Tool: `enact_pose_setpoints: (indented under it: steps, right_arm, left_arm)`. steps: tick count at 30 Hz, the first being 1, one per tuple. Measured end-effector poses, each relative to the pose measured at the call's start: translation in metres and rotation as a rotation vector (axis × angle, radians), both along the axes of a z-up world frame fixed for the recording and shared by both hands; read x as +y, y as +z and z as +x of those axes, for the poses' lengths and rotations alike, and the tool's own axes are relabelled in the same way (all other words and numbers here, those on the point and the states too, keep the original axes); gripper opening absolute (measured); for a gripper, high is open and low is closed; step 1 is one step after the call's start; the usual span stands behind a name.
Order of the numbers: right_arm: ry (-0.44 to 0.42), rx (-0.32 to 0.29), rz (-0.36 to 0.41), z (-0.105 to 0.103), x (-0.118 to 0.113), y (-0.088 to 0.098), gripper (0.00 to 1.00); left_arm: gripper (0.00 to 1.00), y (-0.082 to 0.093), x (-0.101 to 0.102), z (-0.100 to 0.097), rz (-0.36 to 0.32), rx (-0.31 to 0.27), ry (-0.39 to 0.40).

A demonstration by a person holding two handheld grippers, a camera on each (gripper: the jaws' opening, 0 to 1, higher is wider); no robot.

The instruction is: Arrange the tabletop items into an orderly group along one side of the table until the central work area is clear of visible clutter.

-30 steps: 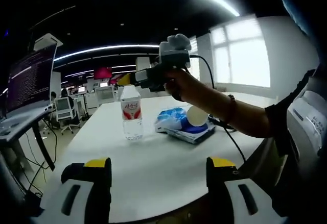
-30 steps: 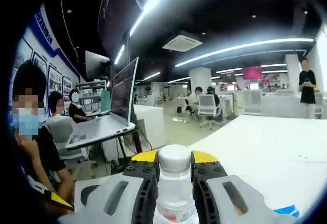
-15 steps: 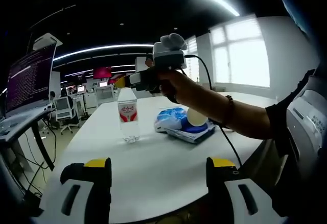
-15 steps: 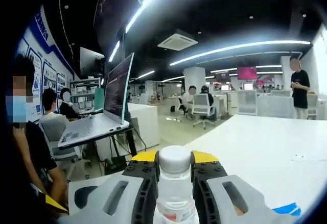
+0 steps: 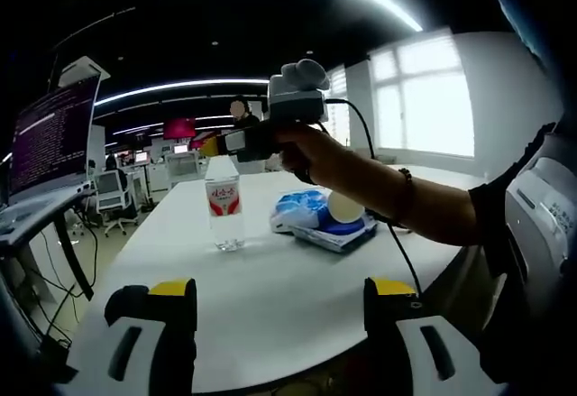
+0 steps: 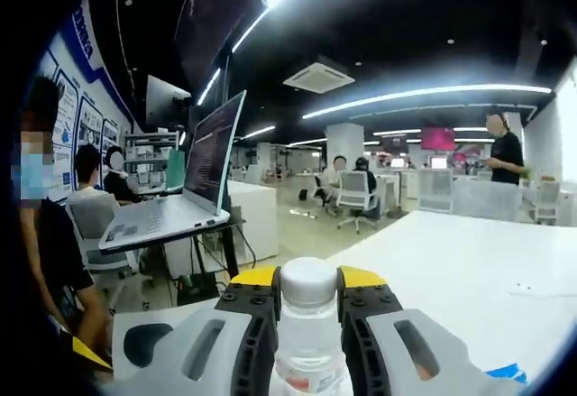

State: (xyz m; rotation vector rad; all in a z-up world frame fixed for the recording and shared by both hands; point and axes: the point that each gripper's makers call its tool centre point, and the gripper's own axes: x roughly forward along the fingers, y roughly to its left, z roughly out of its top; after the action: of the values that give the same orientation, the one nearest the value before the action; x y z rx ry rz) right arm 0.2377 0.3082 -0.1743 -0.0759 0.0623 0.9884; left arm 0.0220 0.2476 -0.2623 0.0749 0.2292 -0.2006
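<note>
Two grippers work a white tabletop [image 5: 270, 297] in an open-plan office. In the left gripper view, the left gripper [image 5: 281, 324] hovers low at the near edge, its yellow-tipped jaws wide apart and holding nothing. Farther along, a clear water bottle [image 5: 223, 202] with a red label stands upright on the tabletop, the right gripper [image 5: 216, 145] at its cap, held in a person's hand [image 5: 311, 154]. Just beside the bottle, to its right in this view, lies a blue-and-white packet [image 5: 306, 208] with a pale round object [image 5: 345, 207] resting on a flat blue item; what these are cannot be told for certain.

In the right gripper view, the right gripper [image 6: 308, 306] has its jaws clamped on the neck of the bottle [image 6: 307, 346], the white cap rising between the yellow tips. Beyond, a laptop [image 6: 185, 193] sits on a separate stand, and seated people fill the background.

The tidying looks barely under way: the bottle and the packet pile sit near mid-table, and both appear to need shifting to one side.
</note>
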Motion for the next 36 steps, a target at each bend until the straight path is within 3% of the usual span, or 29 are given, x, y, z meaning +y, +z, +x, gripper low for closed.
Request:
enact_pose_setpoints:
  steps: [1,4,12,17,26,30,36]
  right_arm:
    - [-0.010,-0.058,-0.028,0.001,0.000,0.001,0.22]
    - [-0.018,-0.106,-0.052,0.001,0.001,0.002,0.23]
    - [0.004,-0.111,-0.019,0.001,0.001,0.008,0.27]
    - [0.027,-0.133,0.010,-0.007,-0.001,0.019,0.42]
    - [0.107,-0.150,0.023,-0.019,-0.003,0.020,0.54]
    - [0.132,-0.187,0.010,-0.022,-0.006,0.020,0.56]
    - [0.159,-0.145,0.034,-0.026,-0.014,0.018,0.58]
  left_arm:
    - [0.75,0.000,-0.001,0.000,-0.002,0.002,-0.005]
    - [0.75,0.000,-0.001,-0.001,-0.004,0.000,-0.009]
    - [0.75,-0.001,0.001,-0.003,-0.007,0.004,-0.001]
    - [0.75,-0.002,0.001,-0.003,-0.012,0.006,0.002]
    - [0.75,0.000,-0.003,-0.003,-0.017,-0.003,-0.008]
    - [0.75,0.000,-0.005,-0.002,-0.017,-0.002,-0.012]
    - [0.75,-0.001,-0.009,-0.001,-0.015,0.001,-0.021]
